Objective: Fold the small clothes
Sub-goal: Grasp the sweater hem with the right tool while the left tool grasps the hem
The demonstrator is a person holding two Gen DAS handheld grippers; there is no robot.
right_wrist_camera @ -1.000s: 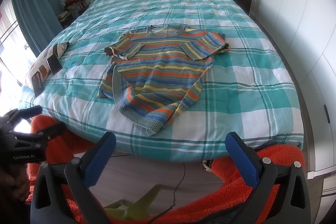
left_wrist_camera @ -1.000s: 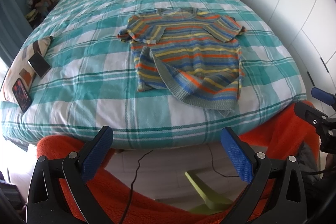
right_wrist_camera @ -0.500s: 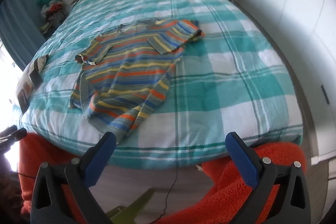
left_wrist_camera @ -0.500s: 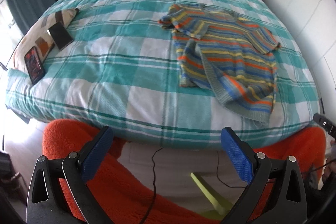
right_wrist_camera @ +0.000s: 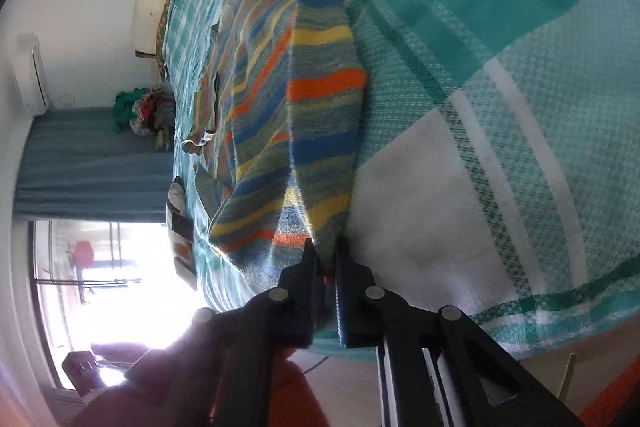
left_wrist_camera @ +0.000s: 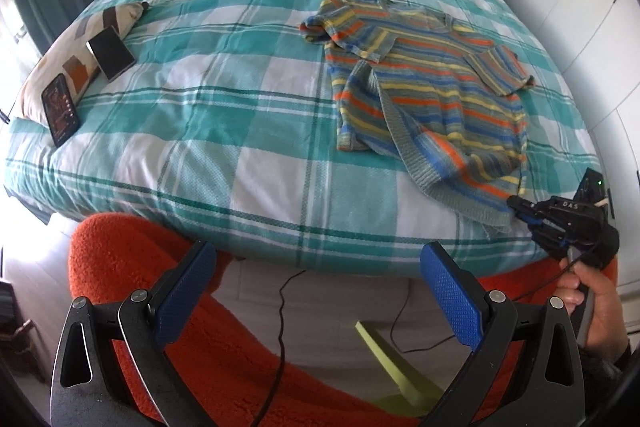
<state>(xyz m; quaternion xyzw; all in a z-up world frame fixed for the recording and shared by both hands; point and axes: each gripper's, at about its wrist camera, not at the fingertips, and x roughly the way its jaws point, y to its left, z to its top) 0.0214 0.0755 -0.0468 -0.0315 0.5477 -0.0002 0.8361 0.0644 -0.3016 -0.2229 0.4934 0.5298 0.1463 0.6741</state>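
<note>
A small striped sweater in grey, blue, orange and yellow lies on the teal plaid bed, partly folded, its hem near the bed's front edge. My right gripper, rolled on its side, is shut on the sweater's near hem corner; it also shows in the left wrist view at that corner. My left gripper is open and empty, held below the bed's front edge, well left of the sweater.
Two phones lie on a patterned pillow at the bed's left edge. An orange fluffy blanket and a black cable are below the bed. White wardrobe doors stand on the right.
My right gripper has rolled sideways, moved in to the sweater's near hem corner and shut on it. My left gripper has drifted further left and stayed open.
</note>
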